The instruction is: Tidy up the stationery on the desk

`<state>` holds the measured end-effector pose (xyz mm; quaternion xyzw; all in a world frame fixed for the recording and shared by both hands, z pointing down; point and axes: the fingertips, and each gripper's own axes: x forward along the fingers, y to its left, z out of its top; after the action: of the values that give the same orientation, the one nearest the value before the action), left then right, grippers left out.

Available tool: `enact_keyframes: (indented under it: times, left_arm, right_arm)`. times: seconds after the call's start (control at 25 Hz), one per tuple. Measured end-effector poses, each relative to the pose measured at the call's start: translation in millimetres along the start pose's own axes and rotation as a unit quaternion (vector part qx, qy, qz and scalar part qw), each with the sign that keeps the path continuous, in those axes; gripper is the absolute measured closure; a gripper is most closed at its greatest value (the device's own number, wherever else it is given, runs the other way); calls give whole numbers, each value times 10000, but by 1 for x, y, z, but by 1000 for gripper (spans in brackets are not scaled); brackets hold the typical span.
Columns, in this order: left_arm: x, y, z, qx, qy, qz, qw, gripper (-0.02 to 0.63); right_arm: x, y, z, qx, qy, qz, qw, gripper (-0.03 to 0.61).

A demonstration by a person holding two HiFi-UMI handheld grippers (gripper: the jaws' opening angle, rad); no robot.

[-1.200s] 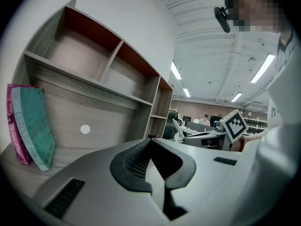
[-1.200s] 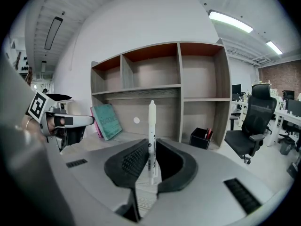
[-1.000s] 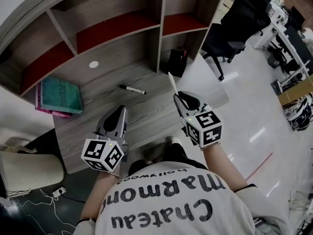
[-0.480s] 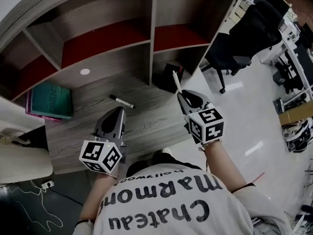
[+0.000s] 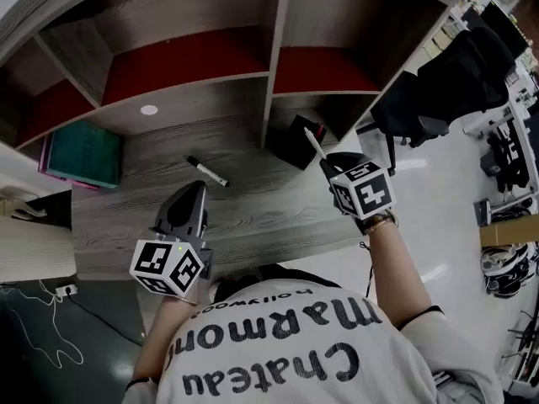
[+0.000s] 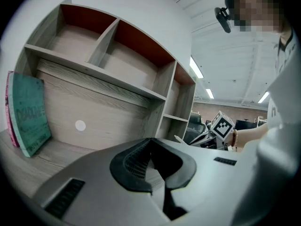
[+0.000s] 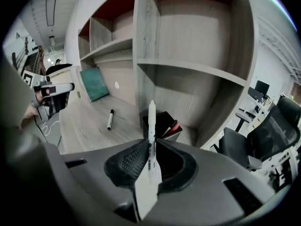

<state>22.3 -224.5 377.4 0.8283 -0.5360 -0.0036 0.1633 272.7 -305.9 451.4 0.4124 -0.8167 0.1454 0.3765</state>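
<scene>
My right gripper is shut on a white pen, whose tip sticks out past the jaws. The pen tip hangs just above a black pen holder at the desk's right end, with a red item inside it. A black-capped white marker lies loose on the wooden desk. My left gripper hovers over the desk's near edge, short of the marker, its jaws shut with nothing between them.
A teal book leans with pink ones at the desk's left end. Open shelf cubbies with red backs rise behind the desk. A black office chair stands to the right on the shiny floor.
The right gripper has carried the pen forward and down until its tip is over the black holder. The left gripper has shifted a little forward along the desk.
</scene>
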Motion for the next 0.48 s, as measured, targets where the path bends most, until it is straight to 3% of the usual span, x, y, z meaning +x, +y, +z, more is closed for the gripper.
enact_keyframes:
  times: [0.24, 0.48]
  left_arm:
    - [-4, 14, -3, -77, -7, 219, 9997, 599]
    - [-12, 25, -2, -90, -25, 345, 9994, 600]
  right_arm:
    - [19, -13, -1, -926, 847, -34, 9921, 514]
    - [30, -20, -2, -2369, 1786, -211, 9548, 514]
